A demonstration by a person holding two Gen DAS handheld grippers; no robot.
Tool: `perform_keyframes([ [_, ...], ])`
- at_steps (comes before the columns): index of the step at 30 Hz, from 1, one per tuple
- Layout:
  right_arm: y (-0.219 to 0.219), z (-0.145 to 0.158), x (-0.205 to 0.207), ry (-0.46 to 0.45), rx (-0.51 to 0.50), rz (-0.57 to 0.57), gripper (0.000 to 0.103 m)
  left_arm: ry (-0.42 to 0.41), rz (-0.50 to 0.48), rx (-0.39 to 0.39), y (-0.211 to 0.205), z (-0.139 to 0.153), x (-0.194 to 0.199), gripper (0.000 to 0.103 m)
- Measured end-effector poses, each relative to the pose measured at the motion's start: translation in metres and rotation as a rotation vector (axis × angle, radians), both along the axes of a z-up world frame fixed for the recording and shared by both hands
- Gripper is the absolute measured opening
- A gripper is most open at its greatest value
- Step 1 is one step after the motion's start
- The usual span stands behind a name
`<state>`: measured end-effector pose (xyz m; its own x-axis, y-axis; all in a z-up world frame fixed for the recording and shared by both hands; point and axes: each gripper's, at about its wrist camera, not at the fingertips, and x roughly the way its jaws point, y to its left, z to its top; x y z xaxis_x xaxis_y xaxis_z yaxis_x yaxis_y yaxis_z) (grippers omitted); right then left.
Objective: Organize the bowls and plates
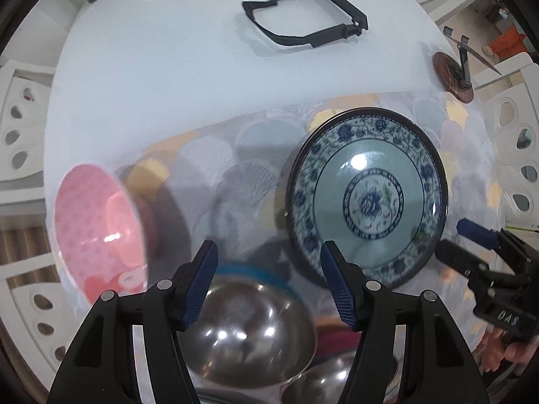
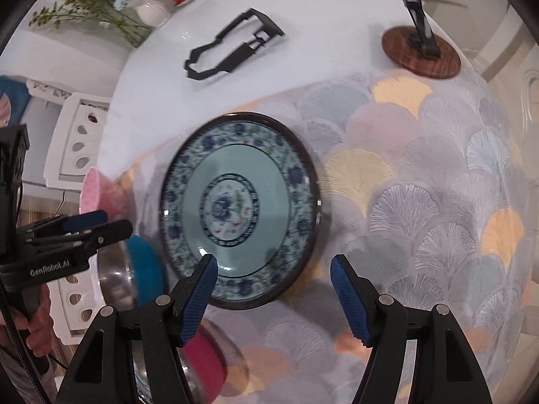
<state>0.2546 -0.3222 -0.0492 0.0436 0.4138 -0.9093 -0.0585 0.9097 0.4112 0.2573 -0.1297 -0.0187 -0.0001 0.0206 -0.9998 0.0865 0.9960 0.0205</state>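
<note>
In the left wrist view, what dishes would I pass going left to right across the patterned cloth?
Pink bowl → steel bowl → blue floral plate.

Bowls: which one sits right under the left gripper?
The steel bowl with the blue outside, directly below the open left gripper. The pink bowl lies off to its left, and the red-sided bowl shows nearer the right gripper.

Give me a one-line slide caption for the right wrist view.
Open right tongs hover over a blue floral plate on a fan-patterned mat, holding nothing.
</note>
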Motion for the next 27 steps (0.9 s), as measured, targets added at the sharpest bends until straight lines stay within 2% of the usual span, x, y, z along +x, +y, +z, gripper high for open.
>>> perform_keyframes([
  [9,0.0,-0.021,0.007,0.038,0.008,0.004,0.067,0.043,0.002,-0.025,-0.018,-0.032,0.015,0.061],
  [16,0.006,-0.021,0.011,0.003,-0.002,0.019,0.068,0.072,-0.006,-0.051,-0.029,-0.053,0.017,0.06],
  [23,0.011,-0.021,0.014,-0.025,-0.003,0.028,0.068,0.056,0.001,-0.106,-0.028,-0.058,0.016,0.052],
  [27,0.016,-0.022,0.016,-0.018,0.036,0.036,0.06,0.043,0.003,-0.113,-0.028,-0.057,0.014,0.051],
])
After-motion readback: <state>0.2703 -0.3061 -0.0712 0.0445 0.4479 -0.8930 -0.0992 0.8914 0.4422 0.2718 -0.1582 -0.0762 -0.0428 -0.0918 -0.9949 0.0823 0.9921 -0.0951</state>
